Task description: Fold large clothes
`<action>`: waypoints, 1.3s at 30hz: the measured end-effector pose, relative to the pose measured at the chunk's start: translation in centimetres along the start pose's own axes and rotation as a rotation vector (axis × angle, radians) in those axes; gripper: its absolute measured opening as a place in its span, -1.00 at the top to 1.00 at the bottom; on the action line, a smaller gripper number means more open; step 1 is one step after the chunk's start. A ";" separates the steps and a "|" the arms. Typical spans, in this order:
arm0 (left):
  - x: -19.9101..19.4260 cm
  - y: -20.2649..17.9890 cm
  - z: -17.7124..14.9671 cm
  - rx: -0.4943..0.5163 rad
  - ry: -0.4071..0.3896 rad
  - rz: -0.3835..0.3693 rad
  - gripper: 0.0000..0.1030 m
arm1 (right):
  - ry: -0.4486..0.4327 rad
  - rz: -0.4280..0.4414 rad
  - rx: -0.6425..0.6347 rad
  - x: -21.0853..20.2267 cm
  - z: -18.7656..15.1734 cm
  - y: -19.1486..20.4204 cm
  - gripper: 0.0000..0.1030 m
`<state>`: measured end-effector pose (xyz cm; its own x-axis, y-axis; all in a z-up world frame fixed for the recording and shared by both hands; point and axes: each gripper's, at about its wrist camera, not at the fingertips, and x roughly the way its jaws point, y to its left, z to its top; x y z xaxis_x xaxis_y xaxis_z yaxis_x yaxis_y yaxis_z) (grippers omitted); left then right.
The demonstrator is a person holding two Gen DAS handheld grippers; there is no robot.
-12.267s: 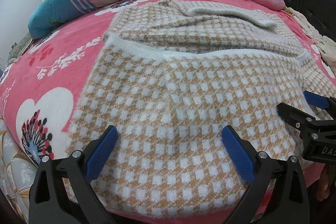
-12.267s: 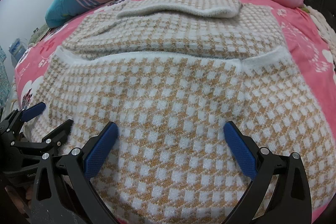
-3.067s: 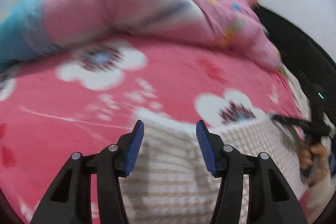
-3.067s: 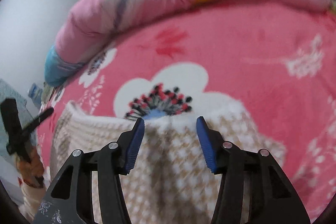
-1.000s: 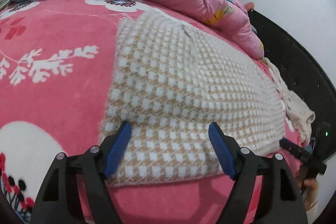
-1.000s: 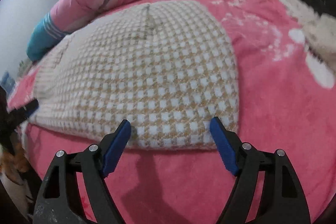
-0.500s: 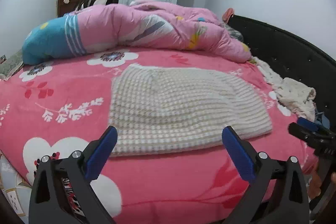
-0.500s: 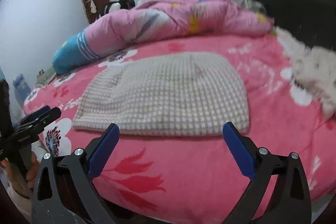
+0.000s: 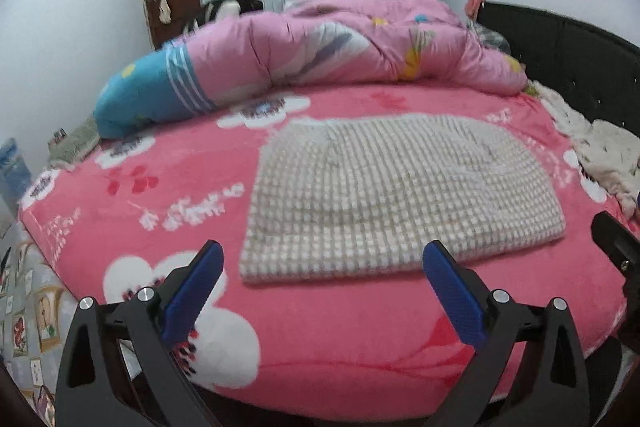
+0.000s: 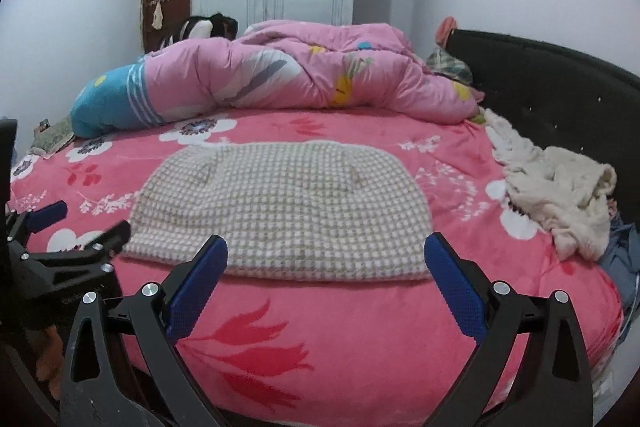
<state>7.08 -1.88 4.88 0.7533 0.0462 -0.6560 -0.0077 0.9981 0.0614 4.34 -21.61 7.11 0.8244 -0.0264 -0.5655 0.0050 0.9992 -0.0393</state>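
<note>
The checked sweater [image 9: 400, 195] lies folded into a flat packet on the pink flowered blanket [image 9: 320, 327], ahead of both sets of jaws and touching neither. The left gripper [image 9: 322, 291] hangs with its blue pads wide apart and nothing between them, and the right gripper [image 10: 326, 281] is the same, spread wide and empty, with the packet's near edge showing just beyond its tips. To my eye the fold looks finished or close to it, so the risk now is undoing it. The knit is thick and springy, and the near edge sits as a soft lip. A pad coming back in low could catch under that lip and peel the top layer open, or drag the whole packet across the plush blanket and skew it. Pinching only the upper layer would do the same. Because the two tools sit close together, with the left one showing at the left edge of the right wrist view, they could also knock each other if both reach for the middle. Farther off, beyond the packet, the bunched pink duvet [image 10: 304, 75] takes up the far side of the bed. To the right of the right jaws a cream garment [image 10: 560, 187] lies in a heap near the dark headboard [image 10: 560, 75], close enough to snag if the packet is slid that way. Nothing stands between the jaws and the sweater itself.
</note>
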 end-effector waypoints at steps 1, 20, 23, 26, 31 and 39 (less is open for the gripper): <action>0.3 -0.1 -0.2 -0.010 0.022 -0.007 -0.91 | 0.009 0.006 0.008 0.1 -0.2 0.0 -0.84; 1.7 -0.8 -1.9 -0.032 0.133 -0.031 -0.91 | 0.172 0.029 0.023 2.7 -2.5 0.5 -0.84; 1.7 -0.9 -2.0 -0.026 0.136 -0.036 -0.91 | 0.177 0.031 0.026 2.6 -2.6 0.5 -0.84; 1.8 -0.9 -2.1 -0.026 0.138 -0.045 -0.91 | 0.179 0.029 0.025 2.5 -2.6 0.6 -0.84; 1.8 -0.9 -2.1 -0.033 0.140 -0.053 -0.91 | 0.175 0.028 0.023 2.4 -2.5 0.7 -0.84; 1.8 -0.5 -2.1 -0.049 0.143 -0.054 -0.90 | 0.173 0.025 0.022 2.3 -2.5 0.8 -0.84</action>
<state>7.06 -2.21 2.06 0.6525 -0.0061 -0.7578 -0.0039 0.9999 -0.0114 4.85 -20.93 3.74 0.7143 -0.0041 -0.6998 -0.0003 1.0000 -0.0061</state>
